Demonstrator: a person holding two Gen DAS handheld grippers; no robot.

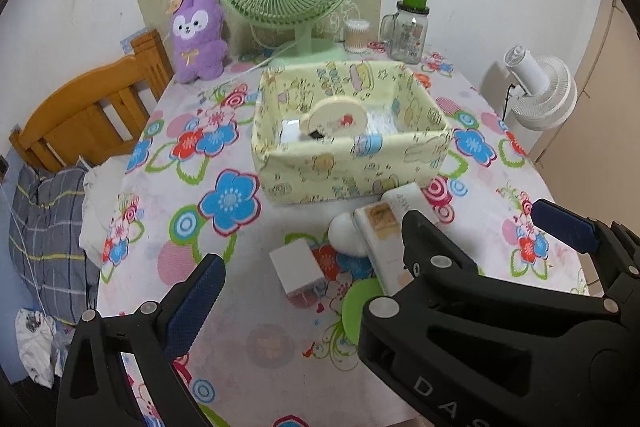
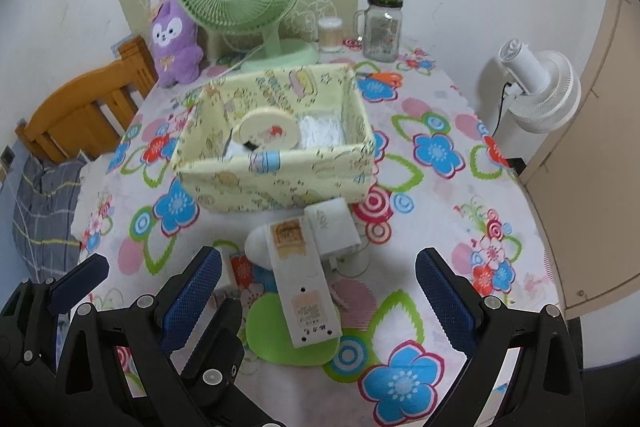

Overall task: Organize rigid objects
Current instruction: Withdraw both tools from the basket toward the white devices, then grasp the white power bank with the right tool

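Lying on the counter (image 2: 440, 259) just before the fabric basket (image 2: 276, 183), the long white box (image 2: 302, 291) awaits pickup; right gripper (image 2: 318, 283) hovers spread around it, needing descent and closure. Left gripper (image 1: 372, 247) is spread too.

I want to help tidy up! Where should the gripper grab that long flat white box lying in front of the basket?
Probably across the long white box at its near half, coming from above with one finger on each long side. It lies flat, its far end crowded by the other boxes.
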